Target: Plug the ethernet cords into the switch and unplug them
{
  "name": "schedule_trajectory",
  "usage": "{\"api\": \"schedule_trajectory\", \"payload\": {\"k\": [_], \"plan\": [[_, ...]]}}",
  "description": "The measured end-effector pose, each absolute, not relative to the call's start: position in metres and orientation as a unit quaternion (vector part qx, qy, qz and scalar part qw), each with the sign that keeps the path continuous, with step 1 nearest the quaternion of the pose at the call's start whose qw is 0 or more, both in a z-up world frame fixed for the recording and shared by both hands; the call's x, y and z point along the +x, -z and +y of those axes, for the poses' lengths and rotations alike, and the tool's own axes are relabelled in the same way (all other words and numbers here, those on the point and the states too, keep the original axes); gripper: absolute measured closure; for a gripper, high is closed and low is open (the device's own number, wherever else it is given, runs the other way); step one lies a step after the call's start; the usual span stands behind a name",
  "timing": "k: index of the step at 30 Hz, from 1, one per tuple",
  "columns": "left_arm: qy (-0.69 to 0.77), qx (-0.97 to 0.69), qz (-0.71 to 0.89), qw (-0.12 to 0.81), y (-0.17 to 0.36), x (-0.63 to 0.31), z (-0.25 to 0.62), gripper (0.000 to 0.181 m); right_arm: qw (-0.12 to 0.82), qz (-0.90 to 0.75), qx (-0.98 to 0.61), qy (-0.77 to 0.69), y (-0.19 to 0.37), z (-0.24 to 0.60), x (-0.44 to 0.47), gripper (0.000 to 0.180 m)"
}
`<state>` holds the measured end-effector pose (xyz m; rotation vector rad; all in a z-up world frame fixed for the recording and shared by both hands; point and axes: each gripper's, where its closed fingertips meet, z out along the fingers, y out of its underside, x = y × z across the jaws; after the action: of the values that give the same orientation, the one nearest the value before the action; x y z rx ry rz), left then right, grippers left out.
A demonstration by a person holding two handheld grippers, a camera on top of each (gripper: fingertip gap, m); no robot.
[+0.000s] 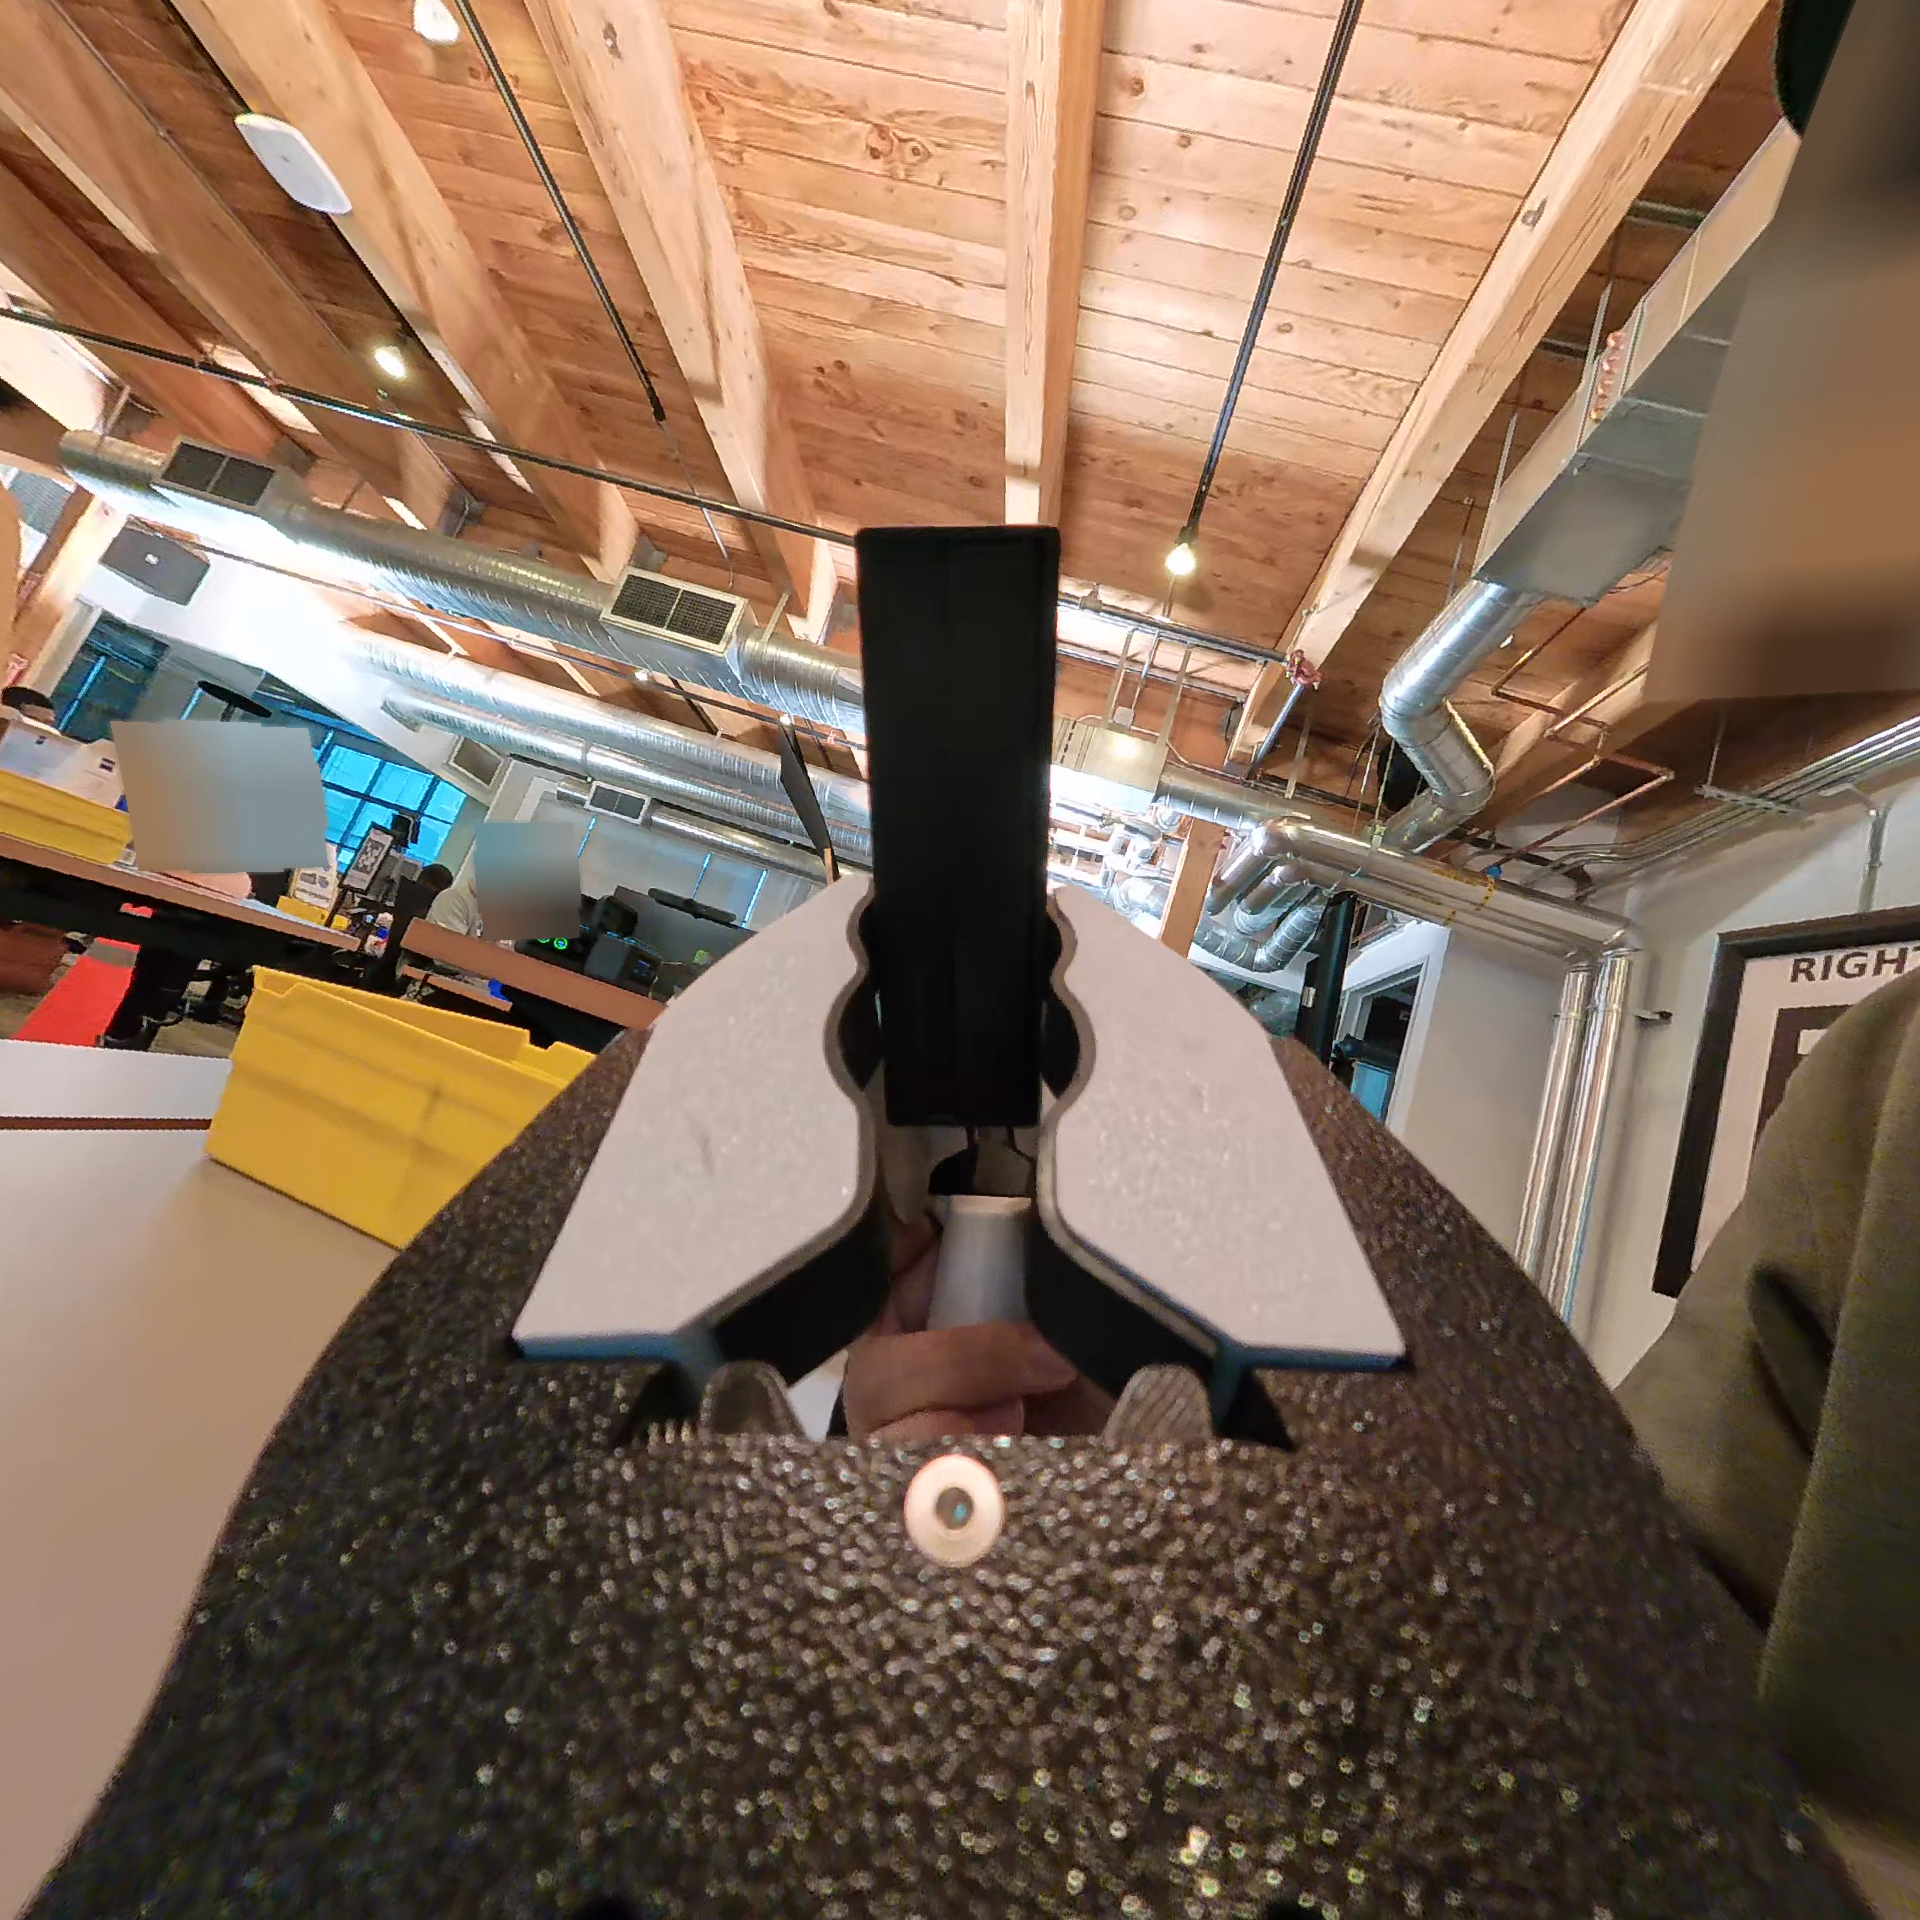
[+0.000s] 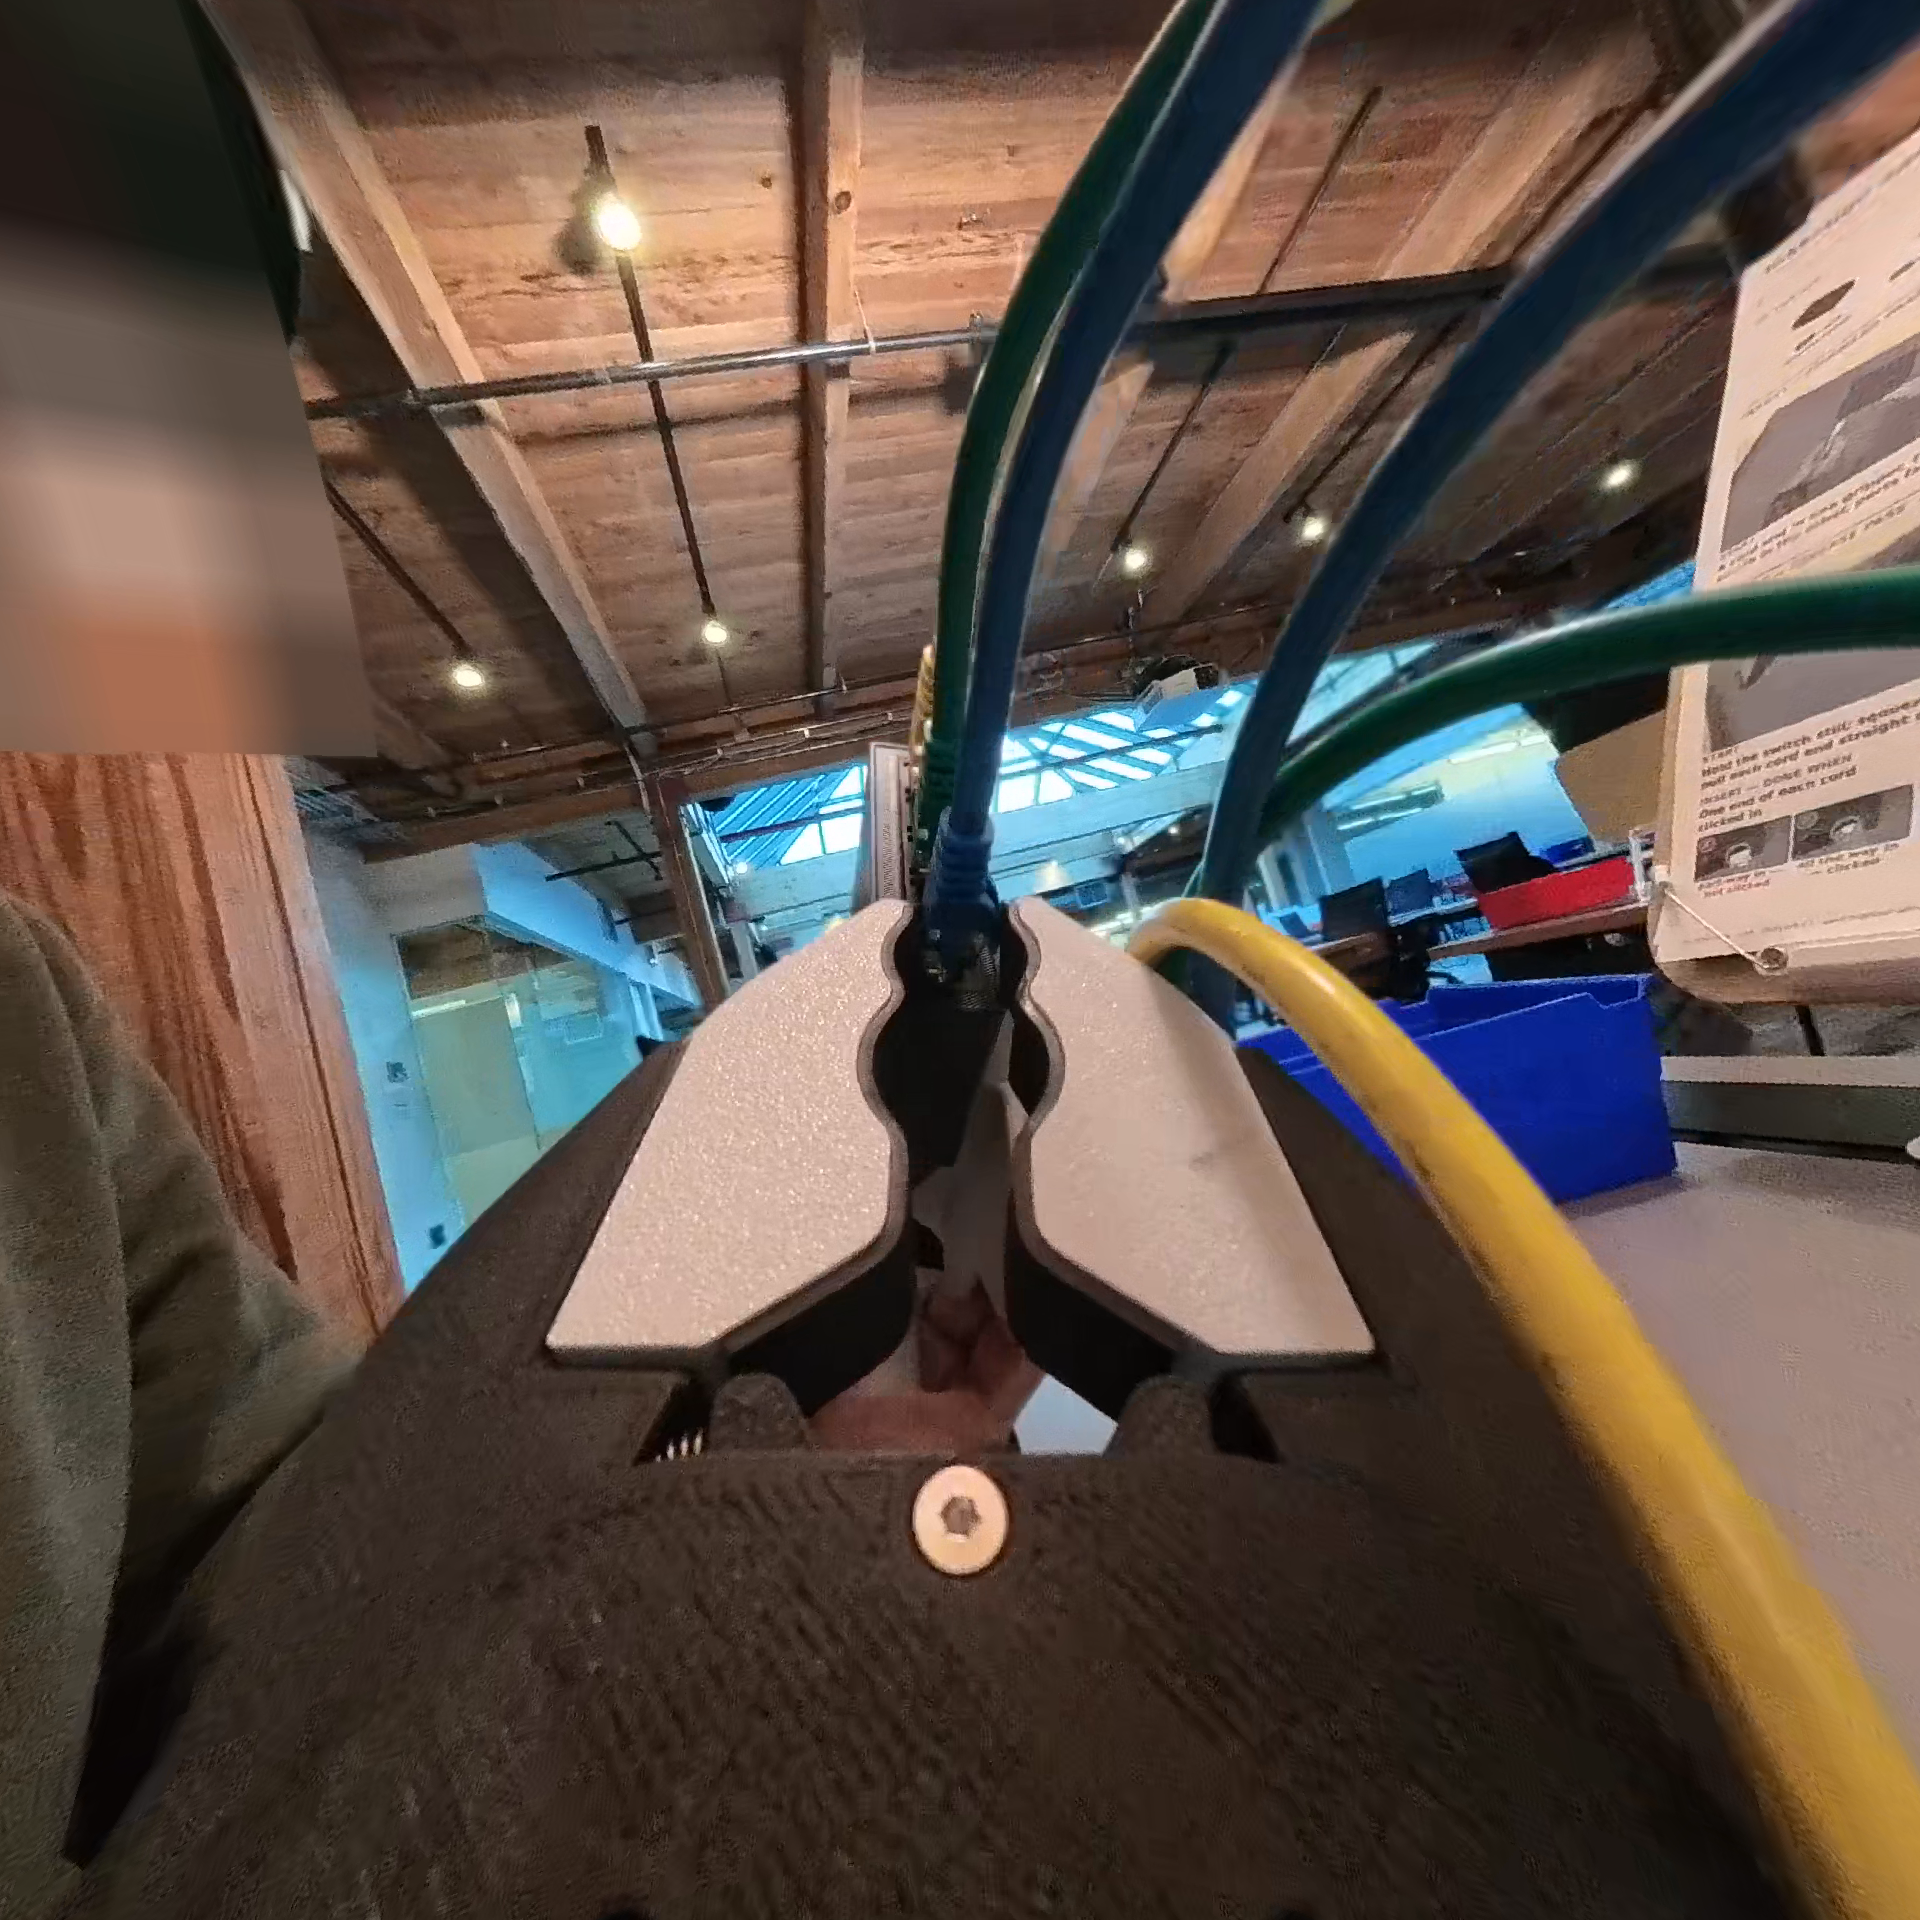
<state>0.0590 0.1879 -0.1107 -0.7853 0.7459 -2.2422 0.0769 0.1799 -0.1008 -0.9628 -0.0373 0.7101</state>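
At frame centre the switch (image 1: 956, 821) is pinched upright by the left claw (image 1: 958, 997), while the blue cord's plug (image 2: 958, 894) is clamped in the right claw (image 2: 956, 987), with green cords (image 2: 940, 769) seemingly seated and unplugging left.

Writing shows in three places. A dark-framed white sign (image 1: 1803, 1049) hangs on the wall at the right edge of the left wrist view and carries large dark letters. A small pattern-code card (image 1: 372, 858) stands far behind. A printed instruction sheet (image 2: 1808, 540) with photos hangs at the right edge of the right wrist view.
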Motion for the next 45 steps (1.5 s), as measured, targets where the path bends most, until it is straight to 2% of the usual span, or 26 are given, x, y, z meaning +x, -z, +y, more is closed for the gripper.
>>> {"api": "schedule_trajectory", "payload": {"k": [15, 29, 35, 38, 45], "plan": [[0.859, -0.316, 0.274, 0.294, 0.118, 0.064, 0.189, 0.154, 0.806, -0.036, -0.51, -0.297, 0.108, 0.183, 0.078, 0.165], [0.912, -0.324, 0.161, 0.193, 0.124, 0.066, 0.198, 0.154, 0.774, -0.111, -0.603, -0.156, 0.113, 0.191, 0.079, 0.165], [0.909, -0.32, 0.17, 0.203, 0.126, 0.065, 0.199, 0.154, 0.749, -0.154, -0.633, -0.12, 0.116, 0.191, 0.078, 0.165], [0.919, -0.325, 0.146, 0.17, 0.129, 0.066, 0.202, 0.154, 0.727, -0.189, -0.654, -0.093, 0.117, 0.196, 0.079, 0.165], [0.904, -0.345, 0.162, 0.194, 0.13, 0.067, 0.209, 0.154, 0.729, -0.149, -0.644, -0.176, 0.123, 0.2, 0.081, 0.165]]}}
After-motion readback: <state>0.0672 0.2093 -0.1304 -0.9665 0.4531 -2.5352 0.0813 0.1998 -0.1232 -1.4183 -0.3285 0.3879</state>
